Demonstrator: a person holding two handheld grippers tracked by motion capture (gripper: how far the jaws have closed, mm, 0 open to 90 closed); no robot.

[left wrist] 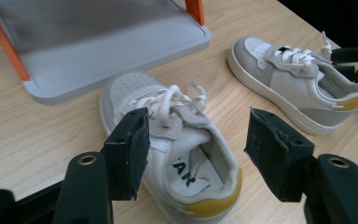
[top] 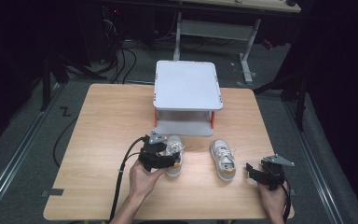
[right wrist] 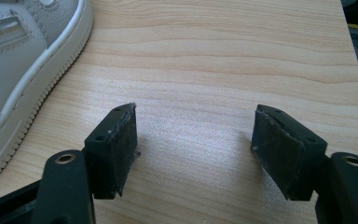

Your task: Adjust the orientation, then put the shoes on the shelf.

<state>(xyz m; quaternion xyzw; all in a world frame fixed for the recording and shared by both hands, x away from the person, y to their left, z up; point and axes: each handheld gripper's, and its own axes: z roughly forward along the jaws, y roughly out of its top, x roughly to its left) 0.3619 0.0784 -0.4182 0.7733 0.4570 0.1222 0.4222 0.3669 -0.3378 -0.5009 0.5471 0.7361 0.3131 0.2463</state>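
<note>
This looks like a lab or test room rather than a home. A small wooden table [top: 98,140] stands alone on grey carpet, with metal rails [top: 14,158] laid along the floor on both sides. Bundles of black cables [top: 121,60] lie behind it, beside the metal legs of a desk [top: 247,51]. The surroundings are dark.

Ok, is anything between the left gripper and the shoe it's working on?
Nothing visible. The left gripper stands open right over the heel of the left sneaker, its pads on either side of the collar and not pressing on it. The other sneaker lies apart to the side, and the grey two-tier shelf stands beyond the toes.
</note>
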